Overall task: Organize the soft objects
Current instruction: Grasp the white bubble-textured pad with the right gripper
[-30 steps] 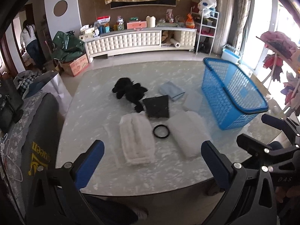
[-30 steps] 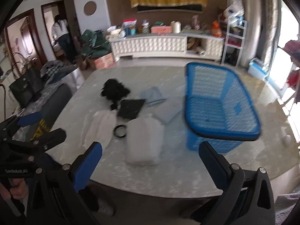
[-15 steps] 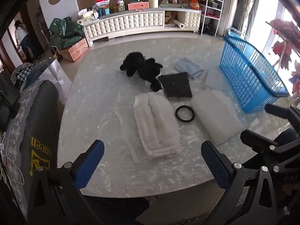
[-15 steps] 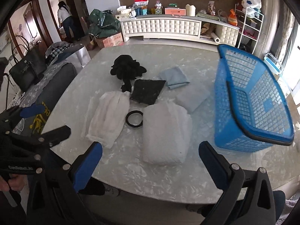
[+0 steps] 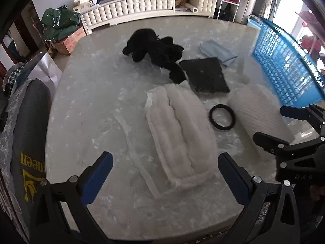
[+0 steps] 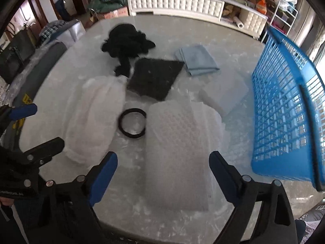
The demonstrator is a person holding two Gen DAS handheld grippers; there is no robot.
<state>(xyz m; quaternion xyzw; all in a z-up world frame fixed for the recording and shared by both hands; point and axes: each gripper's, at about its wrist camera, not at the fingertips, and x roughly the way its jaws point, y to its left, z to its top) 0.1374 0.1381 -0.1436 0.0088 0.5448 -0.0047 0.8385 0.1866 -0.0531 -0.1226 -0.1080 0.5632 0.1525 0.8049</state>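
Soft items lie on a marble table [image 5: 91, 105]: a white fluffy folded cloth [image 5: 178, 130] [image 6: 93, 113], a white waffle-textured cloth [image 6: 178, 148] [image 5: 258, 109], a black plush toy [image 5: 154, 48] [image 6: 126, 38], a black square cloth [image 5: 205, 75] [image 6: 154, 77], a light blue folded cloth [image 6: 197, 59] [image 5: 218, 51], a pale grey cloth [image 6: 225, 91] and a black ring [image 5: 222, 117] [image 6: 132, 123]. My left gripper [image 5: 164, 172] is open and empty just above the fluffy cloth's near end. My right gripper [image 6: 163, 170] is open and empty over the waffle cloth.
A blue plastic basket [image 6: 284, 109] [image 5: 284, 61] stands at the table's right side. A dark chair back [image 5: 28, 142] is at the table's left edge. A white cabinet [image 5: 142, 4] and boxes stand behind the table.
Both grippers have moved forward and down toward the table; the cloths now look larger and nearer. Both stay open. Nothing on the table has moved.
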